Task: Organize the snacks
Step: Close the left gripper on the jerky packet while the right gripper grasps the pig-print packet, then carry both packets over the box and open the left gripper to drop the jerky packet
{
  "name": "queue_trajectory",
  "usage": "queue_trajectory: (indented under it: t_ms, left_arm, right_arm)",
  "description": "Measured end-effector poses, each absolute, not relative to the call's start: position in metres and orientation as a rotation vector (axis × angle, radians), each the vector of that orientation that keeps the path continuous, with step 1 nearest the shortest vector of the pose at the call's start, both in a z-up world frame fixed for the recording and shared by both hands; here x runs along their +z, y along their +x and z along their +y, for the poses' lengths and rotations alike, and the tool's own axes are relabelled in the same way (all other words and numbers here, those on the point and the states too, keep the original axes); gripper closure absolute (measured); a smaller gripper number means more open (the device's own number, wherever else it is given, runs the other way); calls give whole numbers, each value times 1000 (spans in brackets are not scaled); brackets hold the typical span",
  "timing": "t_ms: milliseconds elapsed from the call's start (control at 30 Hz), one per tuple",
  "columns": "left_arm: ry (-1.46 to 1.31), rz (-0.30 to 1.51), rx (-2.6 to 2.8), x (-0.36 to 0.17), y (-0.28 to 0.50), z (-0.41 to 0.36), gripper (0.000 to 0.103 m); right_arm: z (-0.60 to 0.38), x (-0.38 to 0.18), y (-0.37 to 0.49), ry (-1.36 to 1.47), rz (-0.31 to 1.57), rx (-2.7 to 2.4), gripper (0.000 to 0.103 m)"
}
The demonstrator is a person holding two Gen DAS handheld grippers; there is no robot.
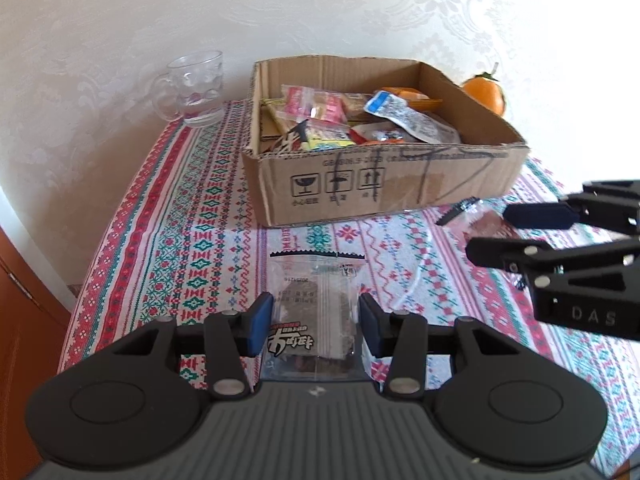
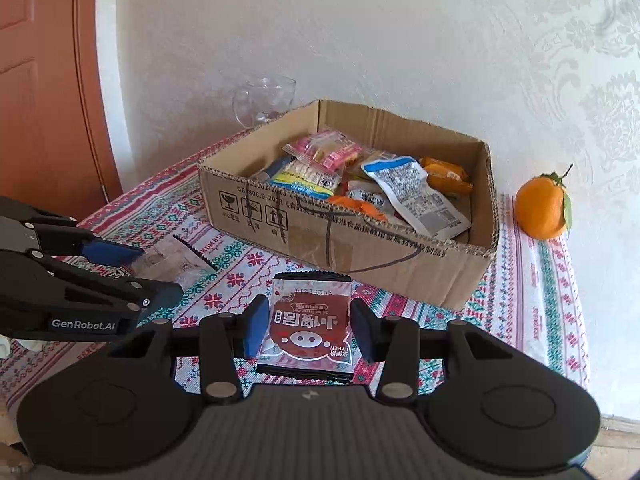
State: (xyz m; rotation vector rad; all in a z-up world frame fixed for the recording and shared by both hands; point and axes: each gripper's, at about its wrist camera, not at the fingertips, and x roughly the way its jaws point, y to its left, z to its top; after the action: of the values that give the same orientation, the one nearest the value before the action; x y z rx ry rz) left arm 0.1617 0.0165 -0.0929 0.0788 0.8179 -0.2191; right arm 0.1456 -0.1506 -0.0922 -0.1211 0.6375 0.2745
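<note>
A clear snack packet with a black serrated top (image 1: 316, 312) lies on the patterned tablecloth between the open fingers of my left gripper (image 1: 316, 326); the blue pads stand at its two sides. In the right wrist view a red pig-printed snack packet (image 2: 308, 326) lies between the open fingers of my right gripper (image 2: 306, 330). A cardboard box (image 1: 380, 184) holding several snack packets (image 1: 316, 114) stands behind both packets. My right gripper also shows in the left wrist view (image 1: 516, 236), and my left gripper shows in the right wrist view (image 2: 148, 272).
A glass mug (image 1: 196, 88) stands left of the box by the wall. An orange with leaves (image 2: 544, 206) sits right of the box. The table's left edge drops toward a wooden door (image 2: 44, 92). A wallpapered wall is close behind.
</note>
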Motion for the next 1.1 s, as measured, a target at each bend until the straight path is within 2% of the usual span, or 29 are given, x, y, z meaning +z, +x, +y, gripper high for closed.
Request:
queue_trajectory:
  t_ms: [467, 700, 933, 1000, 1033, 1067, 1100]
  left_arm:
    - [157, 739, -373, -38, 169, 2, 58]
    - [150, 647, -364, -21, 209, -11, 58]
    - [127, 671, -344, -31, 265, -24, 57]
    - [115, 674, -321, -39, 277, -26, 54]
    - [102, 675, -313, -42, 281, -25, 48]
    - [95, 683, -320, -44, 284, -25, 36]
    - [88, 688, -323, -45, 287, -25, 29]
  right_arm:
    - [-172, -48, 144, -178, 558, 285, 53]
    - [-185, -39, 154, -150, 514, 227, 53]
    - [-195, -36, 164, -121, 512, 194, 53]
    - [-194, -37, 165, -124, 512, 192, 53]
    - [-194, -37, 166, -123, 515, 191, 53]
    - [-194, -38, 168, -123, 517, 191, 53]
    - [-193, -38, 169, -123, 518, 191, 53]
